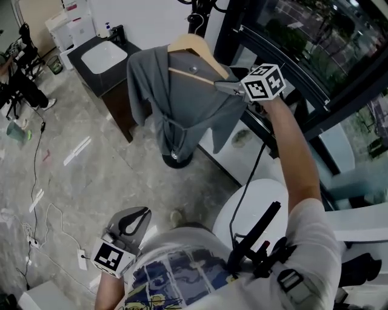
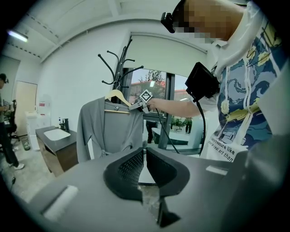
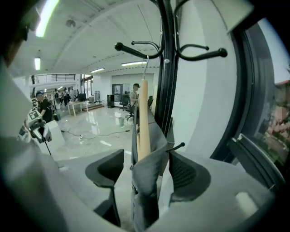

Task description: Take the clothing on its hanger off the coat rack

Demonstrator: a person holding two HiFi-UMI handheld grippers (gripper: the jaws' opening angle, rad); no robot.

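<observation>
A grey garment (image 1: 182, 103) hangs on a wooden hanger (image 1: 197, 45) hooked on the black coat rack (image 1: 197, 15). My right gripper (image 1: 221, 86) is at the hanger's right shoulder. In the right gripper view its jaws (image 3: 145, 165) stand open on either side of the hanger arm (image 3: 143, 122) and the grey cloth (image 3: 147, 190); the left pad is clear of the cloth. My left gripper (image 1: 136, 213) is held low by the person's body, shut and empty, far from the rack. The left gripper view has the garment (image 2: 113, 131) and the right gripper (image 2: 136, 106) ahead of it.
A dark vanity with a white sink (image 1: 104, 56) stands left of the rack. A dark-framed glass wall (image 1: 291, 66) runs behind and to the right. A white round seat (image 1: 254, 206) is below the right arm. Cables (image 1: 36, 181) trail over the floor at left.
</observation>
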